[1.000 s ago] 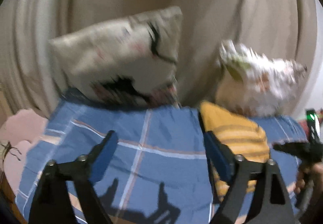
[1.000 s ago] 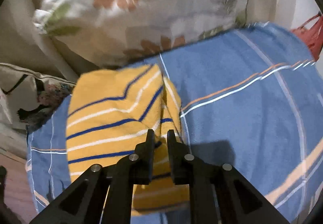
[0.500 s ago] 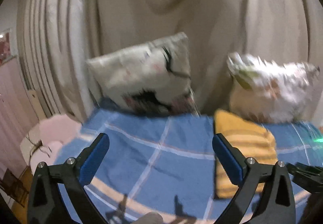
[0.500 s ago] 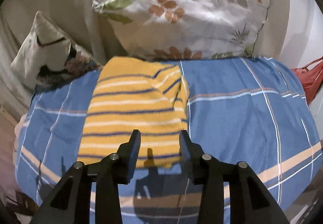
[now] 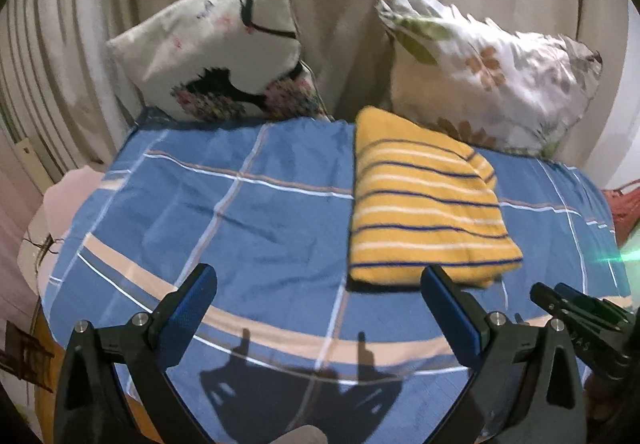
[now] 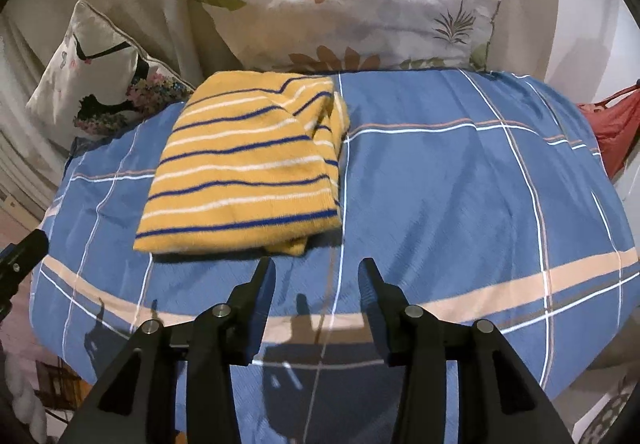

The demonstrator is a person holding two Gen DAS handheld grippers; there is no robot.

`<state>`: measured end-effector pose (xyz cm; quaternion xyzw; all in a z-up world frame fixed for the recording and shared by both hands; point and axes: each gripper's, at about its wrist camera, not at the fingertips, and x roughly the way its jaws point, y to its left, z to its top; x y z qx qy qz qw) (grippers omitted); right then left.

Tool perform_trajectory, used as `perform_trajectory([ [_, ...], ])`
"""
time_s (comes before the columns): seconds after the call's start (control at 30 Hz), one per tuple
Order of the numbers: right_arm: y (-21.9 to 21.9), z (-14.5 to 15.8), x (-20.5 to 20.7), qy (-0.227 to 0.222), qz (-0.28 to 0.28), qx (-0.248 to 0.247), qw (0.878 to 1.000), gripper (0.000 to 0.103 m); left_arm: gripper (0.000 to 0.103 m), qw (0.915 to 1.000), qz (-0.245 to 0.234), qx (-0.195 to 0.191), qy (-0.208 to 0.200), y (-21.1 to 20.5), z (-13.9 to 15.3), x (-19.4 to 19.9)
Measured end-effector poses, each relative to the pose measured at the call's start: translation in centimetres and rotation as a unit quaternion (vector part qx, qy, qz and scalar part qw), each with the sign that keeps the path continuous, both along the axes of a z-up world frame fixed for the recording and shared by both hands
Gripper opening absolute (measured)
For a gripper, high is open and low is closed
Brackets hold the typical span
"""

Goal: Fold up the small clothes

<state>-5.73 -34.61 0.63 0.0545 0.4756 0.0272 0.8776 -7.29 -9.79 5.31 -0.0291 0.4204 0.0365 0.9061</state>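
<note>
We see a folded yellow sweater with blue and white stripes lying flat on a blue plaid bedsheet, its far edge just beside a floral pillow. A cream cushion with a black eyelash print leans against the beige curtain, well left of the sweater.

Our left gripper hangs above the near part of the sheet, fingers spread wide, nothing between them. Its right fingertip sits visually at the sweater's near edge; contact we cannot tell. Our right gripper is also above the sheet, fingers parted moderately, holding nothing, tips just short of the sweater's near hem. The sheet shows both tools' shadows near the front.

In the right wrist view the floral pillow sits behind the sweater, the cushion to the far left. A red bag shows at the right edge, off the bed.
</note>
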Motion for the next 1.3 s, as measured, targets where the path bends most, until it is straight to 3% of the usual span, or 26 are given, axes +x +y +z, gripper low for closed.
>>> perform_trajectory([
  [0.6,2.1,-0.9,-0.5,0.011,0.038,-0.027,0.999,0.051,0.102,0.9993,-0.007,-0.017,0.031,-0.7,-1.5,-0.6],
  [1.3,0.6,-2.1,-0.1,0.029,0.005,-0.042,0.999,0.053,0.102,0.9961,-0.039,-0.037,0.070,-2.8,-3.7,0.9],
])
